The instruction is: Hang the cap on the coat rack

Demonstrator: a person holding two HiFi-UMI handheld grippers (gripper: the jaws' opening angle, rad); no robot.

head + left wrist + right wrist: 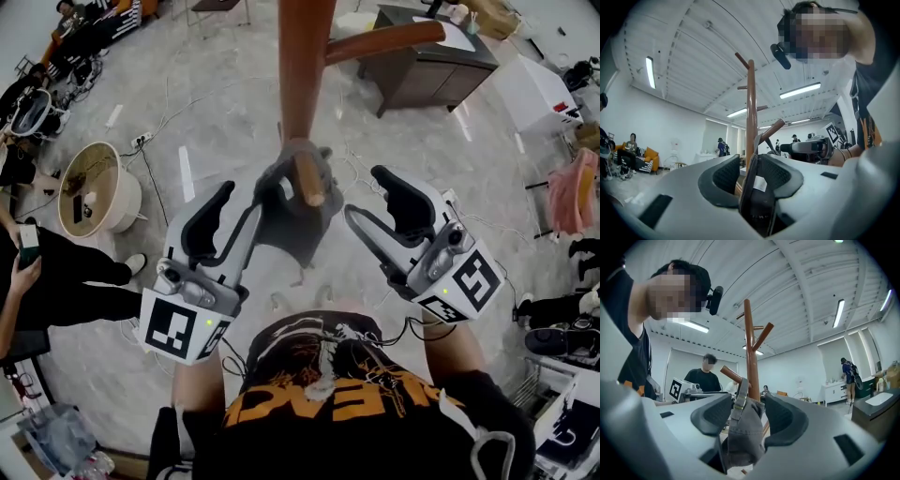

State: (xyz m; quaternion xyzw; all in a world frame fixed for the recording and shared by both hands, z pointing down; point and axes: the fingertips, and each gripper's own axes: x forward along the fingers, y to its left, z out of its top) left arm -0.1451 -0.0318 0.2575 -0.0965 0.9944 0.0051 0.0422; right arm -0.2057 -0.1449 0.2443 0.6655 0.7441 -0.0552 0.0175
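Note:
A grey cap (302,214) hangs over a short peg (309,180) of the brown wooden coat rack (302,66), just in front of me. My left gripper (246,204) is at the cap's left side and stands open. In the left gripper view the cap's edge (757,192) lies between the jaws against the right pad (780,176), with a gap on the other side. My right gripper (364,194) is at the cap's right side, also open. The cap's strap and buckle (738,401) hang loose between its jaws in the right gripper view.
The rack's pole (751,108) rises with several angled pegs. A dark cabinet (427,61) stands at the back right and a round white table (98,187) at the left. A person with a phone (56,272) is near the left edge. Cables lie on the floor.

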